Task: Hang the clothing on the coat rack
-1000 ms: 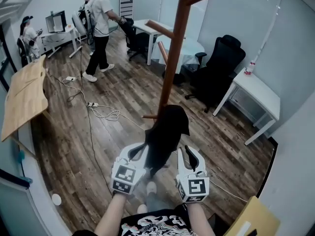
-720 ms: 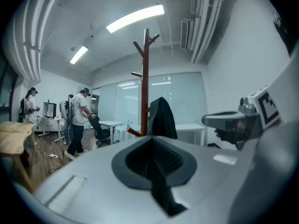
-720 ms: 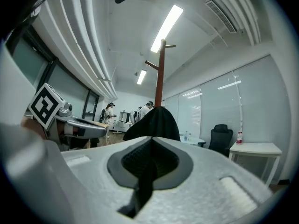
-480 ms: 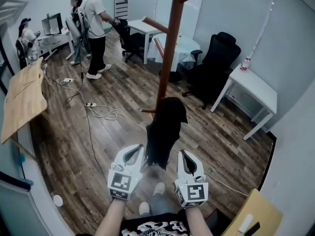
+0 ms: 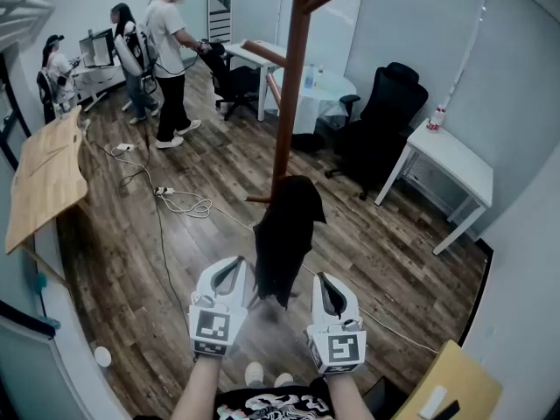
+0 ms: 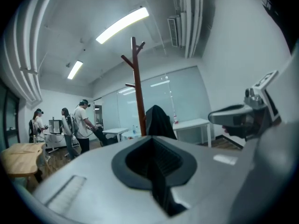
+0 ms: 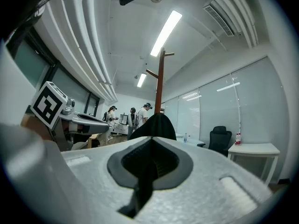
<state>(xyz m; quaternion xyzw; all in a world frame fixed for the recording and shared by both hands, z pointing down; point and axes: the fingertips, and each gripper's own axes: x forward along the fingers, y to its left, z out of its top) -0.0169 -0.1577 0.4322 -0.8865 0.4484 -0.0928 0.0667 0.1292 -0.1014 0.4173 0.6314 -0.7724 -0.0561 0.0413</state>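
A brown wooden coat rack (image 5: 284,103) stands on the wood floor ahead. A black garment (image 5: 284,234) hangs from one of its low pegs, free of both grippers. My left gripper (image 5: 229,274) and right gripper (image 5: 325,291) are side by side just short of the garment's lower hem. Both are shut, with nothing between their jaws. The left gripper view looks over its closed jaws at the rack (image 6: 138,92) and garment (image 6: 159,121). The right gripper view shows the garment (image 7: 154,125) under the rack's pole (image 7: 160,83).
Three people (image 5: 171,51) stand by desks at the back left. A black office chair (image 5: 385,121) and a white table (image 5: 455,164) are to the right of the rack. A tilted wooden board (image 5: 44,178) is on the left, with cables (image 5: 179,204) on the floor.
Both grippers have drawn back from the garment toward me and stayed shut. The garment stays hanging on the rack. A second person has walked in beside the one at the back.
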